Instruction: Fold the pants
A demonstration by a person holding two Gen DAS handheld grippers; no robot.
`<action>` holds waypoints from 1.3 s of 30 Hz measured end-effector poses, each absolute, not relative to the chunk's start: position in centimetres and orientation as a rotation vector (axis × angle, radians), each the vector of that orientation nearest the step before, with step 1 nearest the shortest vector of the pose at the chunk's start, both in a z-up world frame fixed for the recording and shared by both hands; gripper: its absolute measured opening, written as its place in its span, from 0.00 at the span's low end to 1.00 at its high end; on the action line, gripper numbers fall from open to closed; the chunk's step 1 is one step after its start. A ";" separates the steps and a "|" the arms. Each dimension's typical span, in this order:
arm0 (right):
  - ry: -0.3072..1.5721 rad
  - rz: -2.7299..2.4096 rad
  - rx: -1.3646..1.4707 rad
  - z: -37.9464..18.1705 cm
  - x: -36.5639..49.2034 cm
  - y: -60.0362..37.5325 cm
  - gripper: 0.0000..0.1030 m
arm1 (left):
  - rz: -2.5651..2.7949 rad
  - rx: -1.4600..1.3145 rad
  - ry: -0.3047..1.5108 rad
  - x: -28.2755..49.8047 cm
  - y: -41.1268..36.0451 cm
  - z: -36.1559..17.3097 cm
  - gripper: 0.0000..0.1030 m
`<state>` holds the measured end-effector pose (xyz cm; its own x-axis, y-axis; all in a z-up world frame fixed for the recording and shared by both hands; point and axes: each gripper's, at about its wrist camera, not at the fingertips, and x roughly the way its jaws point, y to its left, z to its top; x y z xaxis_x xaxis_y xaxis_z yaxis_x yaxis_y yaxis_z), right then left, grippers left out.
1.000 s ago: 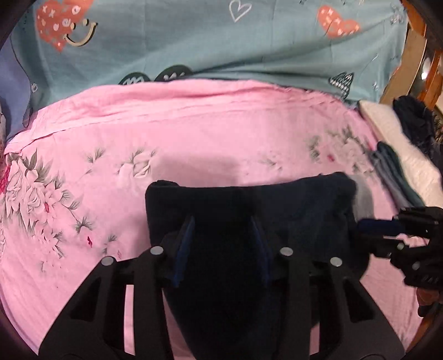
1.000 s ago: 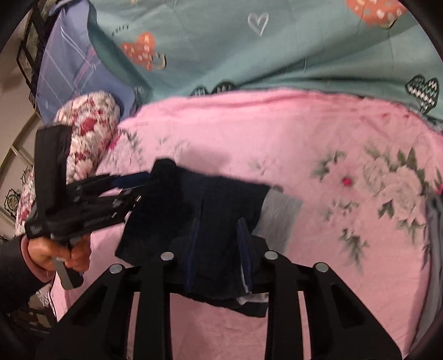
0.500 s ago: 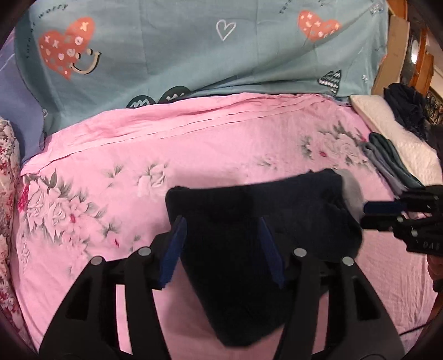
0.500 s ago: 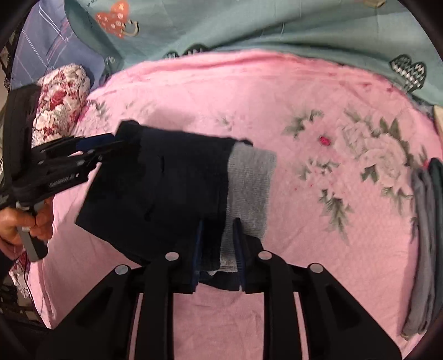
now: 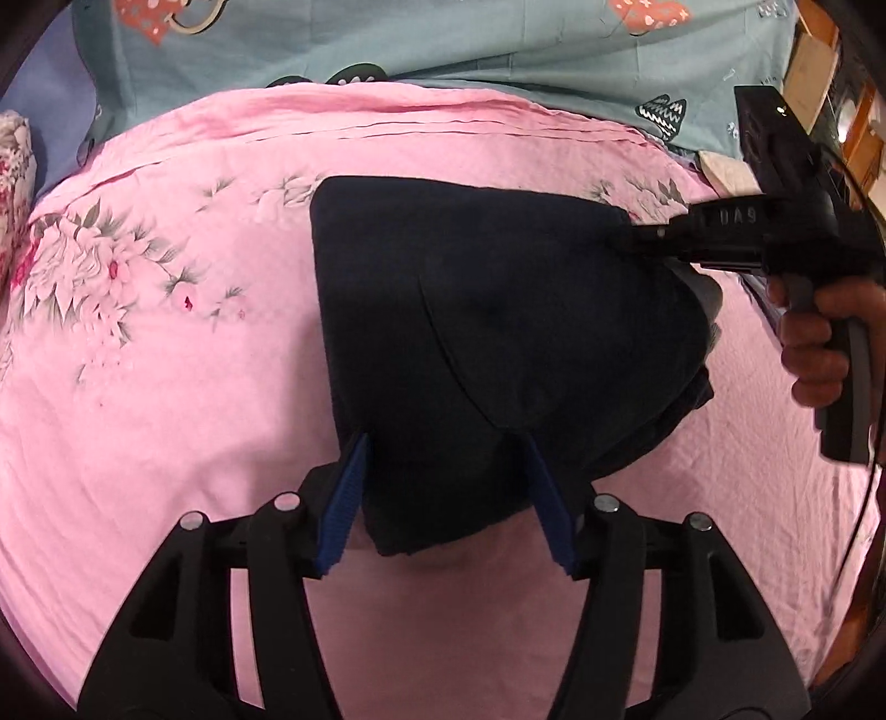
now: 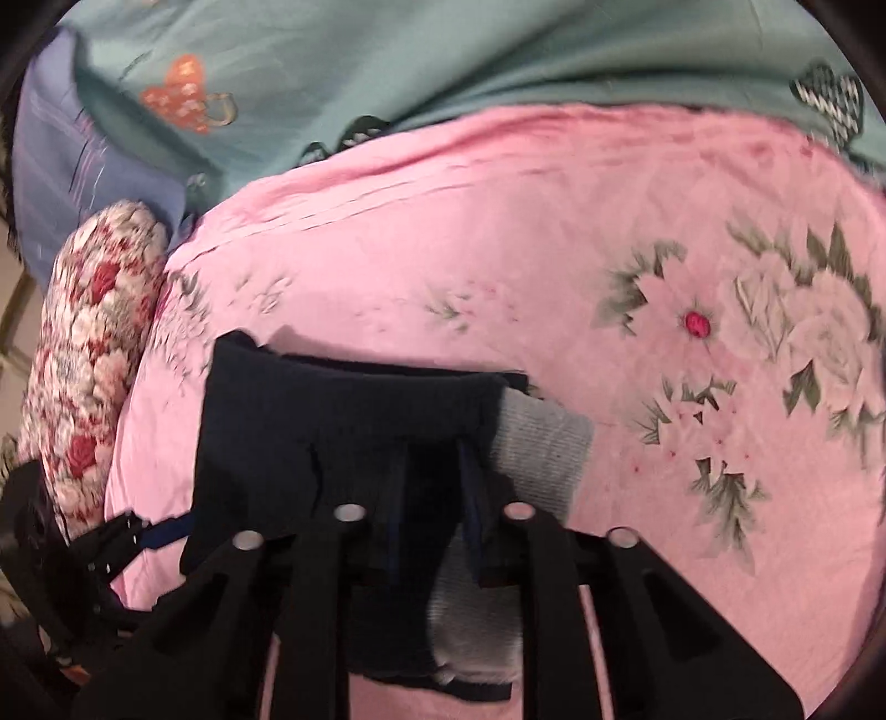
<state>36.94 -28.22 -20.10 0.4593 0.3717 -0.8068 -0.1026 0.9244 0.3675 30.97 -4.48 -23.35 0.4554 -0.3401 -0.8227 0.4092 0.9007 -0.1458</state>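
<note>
The dark navy folded fabric pants (image 5: 498,332) lie on the pink floral bedsheet (image 5: 166,387); the right gripper (image 6: 432,487) is clamped on their edge, while the left gripper (image 5: 443,498) is opening around the near end without pressing, so a one-sided pull could undo the fold

Dark navy on pink, teal behind.

The pants (image 5: 498,310) are deep navy with a grey ribbed band (image 6: 540,448). The sheet (image 5: 166,387) is pink, printed with pale flowers and grey-green leaves. The cover (image 5: 443,39) beyond is teal with orange-red hearts. The pillow (image 6: 94,354) is red-and-white roses. Gripper pads (image 5: 340,504) are blue.
</note>
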 end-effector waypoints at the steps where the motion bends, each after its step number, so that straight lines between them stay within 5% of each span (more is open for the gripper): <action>1: 1.060 0.300 0.333 -20.4 37.1 -28.8 0.03 | -0.462 0.088 0.991 31.0 -4.5 -23.5 0.61; 6: 1.105 0.279 0.388 -19.8 37.3 -29.2 0.03 | -0.437 0.075 1.014 31.5 -4.0 -22.3 0.66; 10: 1.011 0.277 0.234 -15.1 34.4 -26.4 0.27 | -0.405 0.119 0.947 31.1 -4.2 -19.7 0.67; 15: 0.984 0.317 0.126 -15.1 31.0 -24.5 0.27 | -0.405 0.105 0.918 31.9 -5.1 -18.5 0.69; 23: 1.051 0.233 -0.001 -20.2 29.1 -25.0 0.26 | -0.371 0.087 1.027 33.5 -5.1 -23.8 0.78; 27: 1.049 0.235 -0.041 -20.4 28.9 -24.6 0.26 | -0.365 0.090 0.994 33.3 -4.6 -21.2 0.76; 30: 1.029 0.214 -0.033 -17.8 28.4 -24.4 0.29 | -0.348 0.063 0.944 32.8 -3.7 -18.2 0.90; 34: 0.944 0.156 -0.002 -14.0 26.0 -24.4 0.53 | -0.317 0.078 0.875 30.7 -2.9 -14.4 0.98; 38: 0.882 0.110 -0.015 -10.8 22.7 -23.6 0.66 | -0.299 0.095 0.847 28.8 -2.5 -11.8 0.98; 39: 0.876 0.098 -0.012 -10.4 22.0 -23.6 0.78 | -0.296 0.100 0.853 28.2 -2.4 -11.2 0.98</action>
<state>21.96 -23.56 -10.37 0.6358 0.0810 -0.7676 -0.0912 0.9954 0.0295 28.22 -2.41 -11.20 0.6201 -0.2169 -0.7539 0.2964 0.9546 -0.0309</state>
